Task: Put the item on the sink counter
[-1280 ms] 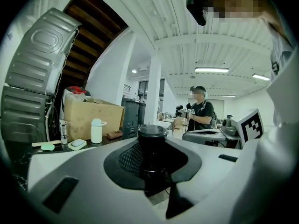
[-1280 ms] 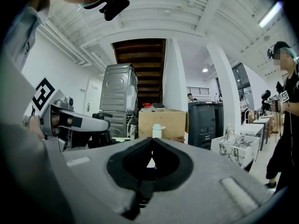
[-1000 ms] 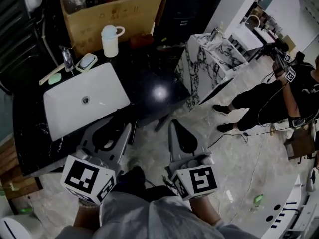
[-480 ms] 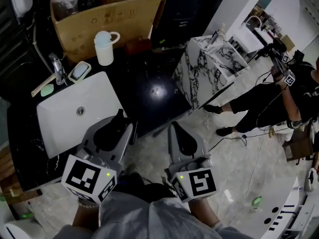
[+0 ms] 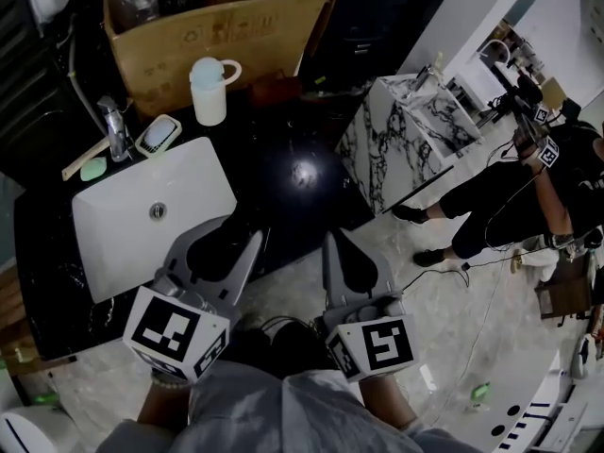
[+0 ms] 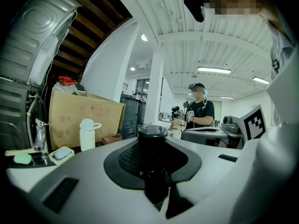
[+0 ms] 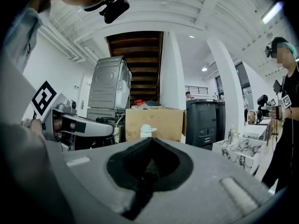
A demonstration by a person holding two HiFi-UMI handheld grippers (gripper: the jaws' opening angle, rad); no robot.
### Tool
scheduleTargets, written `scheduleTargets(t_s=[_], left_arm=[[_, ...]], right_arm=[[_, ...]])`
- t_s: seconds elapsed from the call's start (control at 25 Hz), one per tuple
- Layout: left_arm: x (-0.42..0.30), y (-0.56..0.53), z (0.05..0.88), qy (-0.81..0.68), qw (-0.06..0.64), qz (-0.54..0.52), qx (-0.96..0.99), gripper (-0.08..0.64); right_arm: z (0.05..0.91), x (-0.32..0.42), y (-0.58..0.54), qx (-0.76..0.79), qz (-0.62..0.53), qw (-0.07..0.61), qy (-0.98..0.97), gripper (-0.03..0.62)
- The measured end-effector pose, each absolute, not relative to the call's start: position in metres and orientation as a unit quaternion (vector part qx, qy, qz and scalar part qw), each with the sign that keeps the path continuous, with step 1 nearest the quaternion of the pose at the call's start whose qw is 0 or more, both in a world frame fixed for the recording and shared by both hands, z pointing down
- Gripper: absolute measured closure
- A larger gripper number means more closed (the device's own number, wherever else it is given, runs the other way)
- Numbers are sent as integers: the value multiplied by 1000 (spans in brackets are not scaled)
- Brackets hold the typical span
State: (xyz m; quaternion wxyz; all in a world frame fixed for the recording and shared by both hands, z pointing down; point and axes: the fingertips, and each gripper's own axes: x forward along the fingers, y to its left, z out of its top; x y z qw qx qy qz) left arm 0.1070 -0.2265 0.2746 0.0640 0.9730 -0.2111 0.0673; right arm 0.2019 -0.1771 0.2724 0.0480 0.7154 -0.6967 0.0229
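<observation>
**Head view.** My left gripper [image 5: 231, 232] hangs at the near edge of the black bench [image 5: 293, 173]. The white sink [image 5: 142, 215] lies just ahead and to the left of its jaws. Between those jaws sits a dark shape, the black bottle [image 5: 223, 251]. It is up in my grip and not on the bench. Its bottom is hidden by the gripper. My right gripper [image 5: 338, 239] is just to the right, off the bench edge and over the floor. Well ahead of the left jaws stand a white cup [image 5: 209, 88] and a cardboard box [image 5: 217, 36].

**Left gripper view.** The jaws are partway spread and pinching the bottle from both sides. It stands upright. It is round and matt black, with a flat lid that has a faint shine at the rim. The lid looks a little wider than the part of the body I can see. It could be a can, but I cannot tell.

**Right gripper view.** The jaws are pressed together with nothing between them.

**Progress, as I judge it.** The bottle is picked up and carried to the bench. It has not yet been set down. What remains is to reach forward over the bare bench ahead and right of the left jaws, lower the bottle and let go.
</observation>
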Motion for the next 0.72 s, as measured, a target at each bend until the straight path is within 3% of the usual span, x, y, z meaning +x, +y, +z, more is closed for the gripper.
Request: scheduleTargets(t_s=[0.72], left_arm=[[127, -266, 296, -265, 81, 75, 958, 465]], right_arm=[[285, 214, -224, 669, 34, 69, -739, 595]])
